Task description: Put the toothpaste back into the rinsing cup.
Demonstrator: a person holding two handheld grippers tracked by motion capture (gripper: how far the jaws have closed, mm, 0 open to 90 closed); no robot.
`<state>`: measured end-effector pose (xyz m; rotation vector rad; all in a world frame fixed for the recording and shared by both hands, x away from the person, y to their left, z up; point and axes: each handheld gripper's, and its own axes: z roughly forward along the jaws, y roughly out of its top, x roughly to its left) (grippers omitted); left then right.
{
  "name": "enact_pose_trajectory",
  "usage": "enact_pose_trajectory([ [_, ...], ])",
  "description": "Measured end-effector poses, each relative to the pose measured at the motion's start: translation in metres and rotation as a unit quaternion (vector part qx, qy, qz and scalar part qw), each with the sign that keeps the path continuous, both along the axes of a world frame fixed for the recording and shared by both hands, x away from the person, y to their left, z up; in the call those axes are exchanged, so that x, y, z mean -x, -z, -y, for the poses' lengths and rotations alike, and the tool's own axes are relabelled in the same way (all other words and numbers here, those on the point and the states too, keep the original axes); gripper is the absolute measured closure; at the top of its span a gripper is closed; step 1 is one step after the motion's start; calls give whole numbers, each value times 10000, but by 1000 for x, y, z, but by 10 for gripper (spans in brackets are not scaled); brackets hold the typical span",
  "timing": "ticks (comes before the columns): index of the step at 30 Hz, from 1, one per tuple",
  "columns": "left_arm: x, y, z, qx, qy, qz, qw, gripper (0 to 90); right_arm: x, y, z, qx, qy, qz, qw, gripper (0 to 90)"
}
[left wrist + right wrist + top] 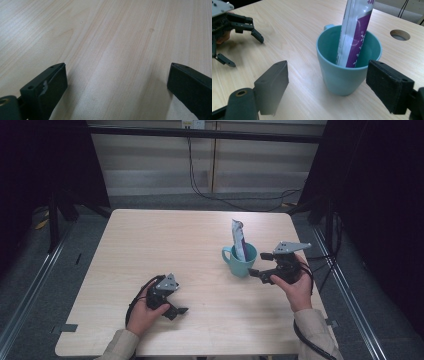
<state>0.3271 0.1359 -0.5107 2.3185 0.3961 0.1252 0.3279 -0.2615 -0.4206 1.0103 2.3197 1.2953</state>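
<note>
Inspection at this moment: the teal mug (pixel 240 261) stands upright right of centre on the table (pixel 150 240), handle turned toward the left of the high view. A white-and-purple sachet (pixel 238 239) stands nearly upright inside it, its lower end on the mug floor and its body leaning on the inner wall; the wall is what keeps it erect.

Right gripper (pixel 260 265): held at the mug's right side in the high view, jaws spread wide and pinching nothing. In the right gripper view the mug (pixel 347 65) sits ahead of and between the two jaws, untouched, with the sachet (pixel 355 32) rising out of the top of the frame. The wide spread judged consistent with a hand that has nothing to carry and is clear of the mug.

Left gripper (pixel 176 309): low over bare table in the lower left of the high view, well apart from the mug, jaws spread and empty. Judged parked out of the way.
</note>
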Motion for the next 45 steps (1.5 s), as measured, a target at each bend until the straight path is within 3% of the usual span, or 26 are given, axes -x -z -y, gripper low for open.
enact_pose_trajectory([
  [13,0,0,0,-2,0,2,10000,26,17,15,2,182,-102,-98,9997,166],
  [39,0,0,0,3,8,7,10000,26,38,47,11,190,-101,-273,9994,171],
  [45,0,0,0,3,7,6,10000,26,43,55,13,340,-83,-322,9989,171],
])
